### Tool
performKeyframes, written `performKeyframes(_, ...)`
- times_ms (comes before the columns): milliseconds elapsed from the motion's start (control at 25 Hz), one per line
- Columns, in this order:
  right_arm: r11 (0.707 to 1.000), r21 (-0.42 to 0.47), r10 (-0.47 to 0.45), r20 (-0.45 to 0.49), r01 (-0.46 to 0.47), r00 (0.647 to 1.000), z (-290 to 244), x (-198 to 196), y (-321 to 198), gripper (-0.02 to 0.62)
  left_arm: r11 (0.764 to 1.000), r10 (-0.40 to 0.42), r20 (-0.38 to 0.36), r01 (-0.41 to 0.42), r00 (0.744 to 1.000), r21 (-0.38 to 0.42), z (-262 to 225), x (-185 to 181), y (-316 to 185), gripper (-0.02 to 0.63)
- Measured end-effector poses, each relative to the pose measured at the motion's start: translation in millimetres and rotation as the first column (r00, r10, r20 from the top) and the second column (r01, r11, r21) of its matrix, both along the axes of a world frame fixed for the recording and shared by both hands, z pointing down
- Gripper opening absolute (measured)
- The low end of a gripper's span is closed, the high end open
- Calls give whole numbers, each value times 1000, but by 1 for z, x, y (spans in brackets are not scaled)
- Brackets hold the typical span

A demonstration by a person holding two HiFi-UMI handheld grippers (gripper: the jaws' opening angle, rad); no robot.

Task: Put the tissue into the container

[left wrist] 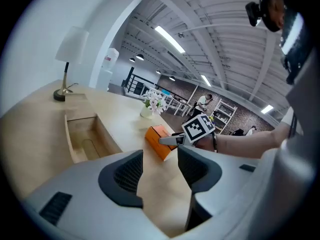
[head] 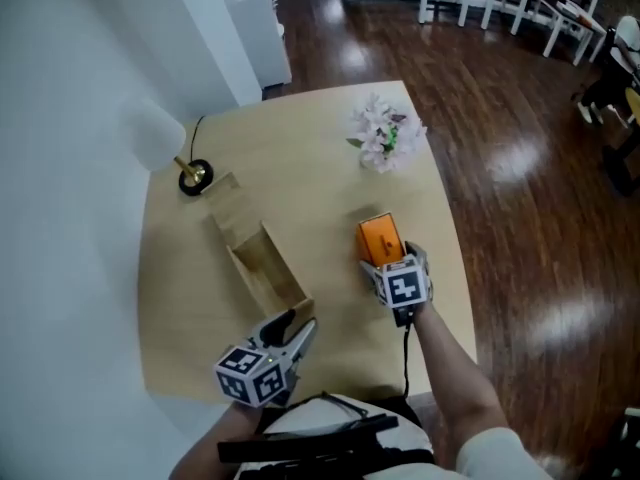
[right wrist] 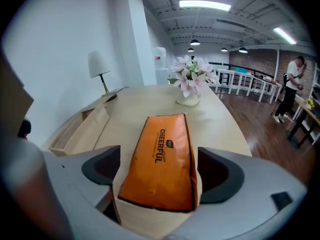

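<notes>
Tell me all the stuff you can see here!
Table: one, light wood, middle.
Container: one, light wood, open, table's left part.
Tissue pack: one, orange, table's right part.
Lamp: one, white shade, brass base, far-left corner.
Flowers: one bunch, white-pink, far side.
Floor: dark wood, right.
Left gripper: grey, jaws open, empty, beside container.
Right gripper: grey, jaws open around tissue pack.

light wooden table (head: 330, 198) carries container (head: 262, 263), orange tissue pack (head: 380, 238), lamp (head: 195, 176) (white-shaded), flowers (head: 385, 133).
</notes>
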State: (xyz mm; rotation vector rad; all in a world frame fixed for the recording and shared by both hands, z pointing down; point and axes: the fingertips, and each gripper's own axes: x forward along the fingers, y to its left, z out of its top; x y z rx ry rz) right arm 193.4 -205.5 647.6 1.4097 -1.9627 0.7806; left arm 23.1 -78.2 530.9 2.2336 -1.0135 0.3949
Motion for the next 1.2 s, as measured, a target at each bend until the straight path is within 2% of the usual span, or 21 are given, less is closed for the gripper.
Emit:
performKeyframes(200,997,-72,-19,-96,12,995,31,2,-3,477,999,39,5,-39,999,-21,6,10,1,207)
performKeyframes(400,999,-44,-22,-101,18,995,30,4,-5,471,999,46,-15,-47,999,-24,5,13,1,207)
performKeyframes(600,1000,-30,-7,-162,2,987,16,15,0,442,1000,9,-44,-9,999,1,-3,1,-5,206)
performKeyframes(800,1000,27,5,-112,-2,994,-17,11,-1,440,998,-45,-93,48,995,34,-18,-21,-7,206)
performKeyframes(1000,992,116,-33,-99,45,995,-67,-21,-8,440,993,-97,-124,105,987,57,-32,-54,-8,206)
performKeyframes(1200,976,183,-109,-77,122,991,-104,-80,-11,440,985,-140,-145,152,980,77,-41,-92,-7,206)
